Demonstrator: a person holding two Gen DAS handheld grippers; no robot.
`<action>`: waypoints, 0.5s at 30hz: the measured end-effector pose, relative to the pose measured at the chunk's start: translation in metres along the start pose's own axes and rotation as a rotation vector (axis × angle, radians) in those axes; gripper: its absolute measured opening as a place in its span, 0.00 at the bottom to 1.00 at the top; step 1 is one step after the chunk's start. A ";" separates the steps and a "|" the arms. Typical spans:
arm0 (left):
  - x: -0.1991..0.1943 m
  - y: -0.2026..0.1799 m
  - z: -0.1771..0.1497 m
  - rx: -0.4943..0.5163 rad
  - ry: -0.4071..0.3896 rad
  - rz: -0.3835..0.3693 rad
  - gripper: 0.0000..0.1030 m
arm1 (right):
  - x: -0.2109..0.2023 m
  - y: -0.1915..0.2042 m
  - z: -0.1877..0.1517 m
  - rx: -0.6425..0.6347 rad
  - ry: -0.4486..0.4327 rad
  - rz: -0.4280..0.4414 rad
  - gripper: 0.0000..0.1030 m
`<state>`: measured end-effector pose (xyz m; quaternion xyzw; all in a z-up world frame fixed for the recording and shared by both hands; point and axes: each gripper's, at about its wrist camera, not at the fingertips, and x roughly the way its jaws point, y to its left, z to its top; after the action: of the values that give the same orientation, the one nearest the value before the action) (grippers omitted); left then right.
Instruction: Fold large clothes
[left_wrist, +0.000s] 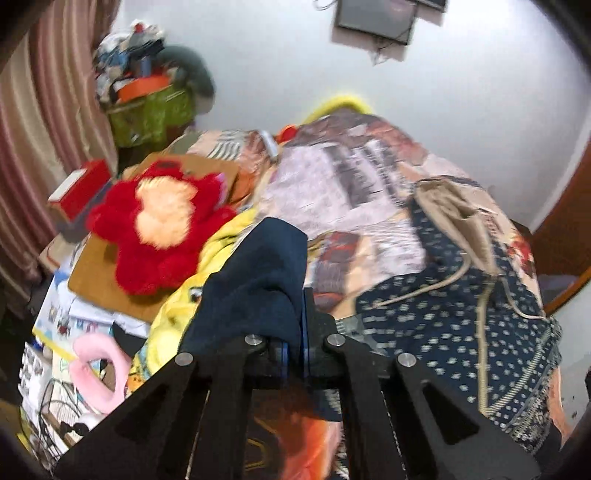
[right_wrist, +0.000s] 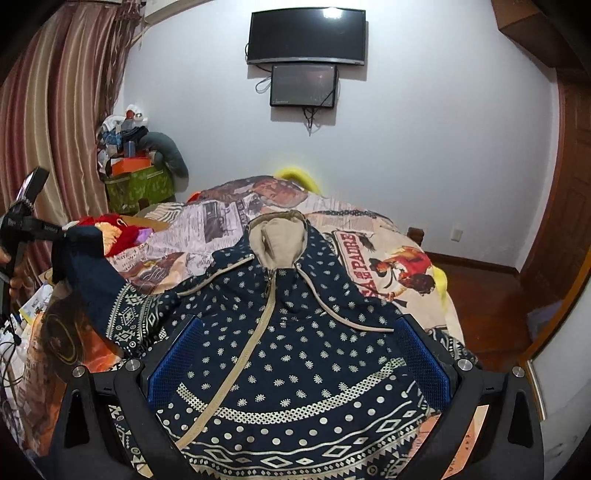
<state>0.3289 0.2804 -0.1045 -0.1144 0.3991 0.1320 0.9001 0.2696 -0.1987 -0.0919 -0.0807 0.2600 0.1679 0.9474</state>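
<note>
Printed cotton bedding covers the bed (right_wrist: 373, 254), which fills the middle of both views and carries the work. Spread flat on it, front up, is the navy patterned hoodie (right_wrist: 295, 332), with its beige-lined hood (right_wrist: 277, 240) toward twelve o'clock and the hem toward six o'clock in the right wrist view. A beige zip (right_wrist: 255, 332) is seen running down the front, and the drawcords are noted lying loose across the chest. At nine o'clock a red plush toy (left_wrist: 162, 225) and mixed clutter are recorded at the bed's edge, close to the working sleeve. The sleeve (right_wrist: 107, 295) is raised off the bedding at nine o'clock, its plain navy cuff (left_wrist: 258, 273) clamped between the closed jaws of the left gripper (left_wrist: 293, 354); the cuff is draped over the fingers. The right gripper (right_wrist: 299, 350) is held above the lower front panel with its blue pads (right_wrist: 173, 362) wide apart and nothing between them. The step in hand is judged to be the folding of this sleeve across the body. It would be done well if the cuff were carried toward three o'clock, low and level, so that the fold line falls straight along the shoulder seam. The body should be pinned by the right gripper near the fold line to prevent dragging. Release is advised only once the sleeve lies flat, clear of the drawcords and the toy.
</note>
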 end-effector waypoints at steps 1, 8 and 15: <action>-0.005 -0.012 0.002 0.021 -0.012 -0.017 0.04 | -0.002 -0.001 0.000 -0.001 -0.002 0.000 1.00; -0.009 -0.105 -0.001 0.134 0.001 -0.188 0.04 | -0.016 -0.015 0.003 0.017 -0.018 0.002 1.00; 0.031 -0.203 -0.046 0.261 0.129 -0.330 0.04 | -0.021 -0.031 0.000 0.031 -0.015 -0.005 1.00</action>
<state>0.3842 0.0804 -0.1373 -0.0689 0.4453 -0.0776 0.8894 0.2638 -0.2336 -0.0786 -0.0653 0.2554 0.1619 0.9509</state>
